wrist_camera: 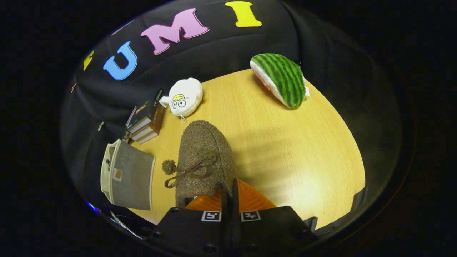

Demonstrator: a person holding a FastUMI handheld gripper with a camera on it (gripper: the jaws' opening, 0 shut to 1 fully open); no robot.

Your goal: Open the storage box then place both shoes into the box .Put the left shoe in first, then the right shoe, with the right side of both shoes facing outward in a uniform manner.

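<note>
A fuzzy brown shoe with a brown bow and pompom hangs just ahead of my fingers, toe pointing away, lifted over the wooden table. My gripper is shut on the shoe's rear edge, with the fingers pressed close together on it. The grey storage box stands to the left of the shoe at the table's edge, its beige rim turned away to the left. I cannot tell whether its lid is open.
A stack of books lies beyond the box. A white plush toy sits past the shoe's toe. A watermelon-slice plush rests at the far right of the table. Black cloth walls surround the table.
</note>
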